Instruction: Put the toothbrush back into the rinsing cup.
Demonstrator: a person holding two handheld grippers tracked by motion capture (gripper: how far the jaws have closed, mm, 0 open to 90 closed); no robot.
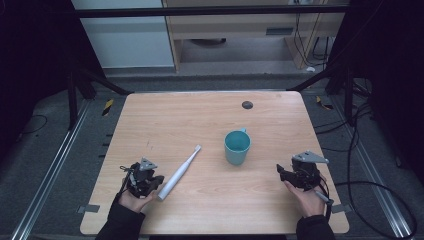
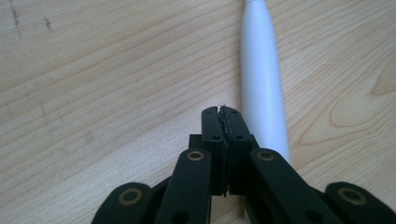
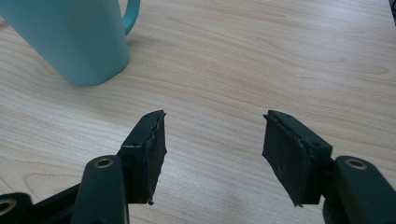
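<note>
Left gripper (image 1: 146, 181) low beside toothbrush (image 1: 179, 172) (fingers together)

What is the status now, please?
Left claw shut, empty, beside toothbrush. Right claw open, empty, near teal cup. Toothbrush flat on table, cup upright. Nothing in the way.

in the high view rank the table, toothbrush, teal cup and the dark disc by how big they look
1. table, by far the largest.
2. toothbrush, longest of the small things, though slim.
3. teal cup, shorter but bulkier; by area it looks close to the toothbrush.
4. dark disc, smallest; it lies farther from the camera.
</note>
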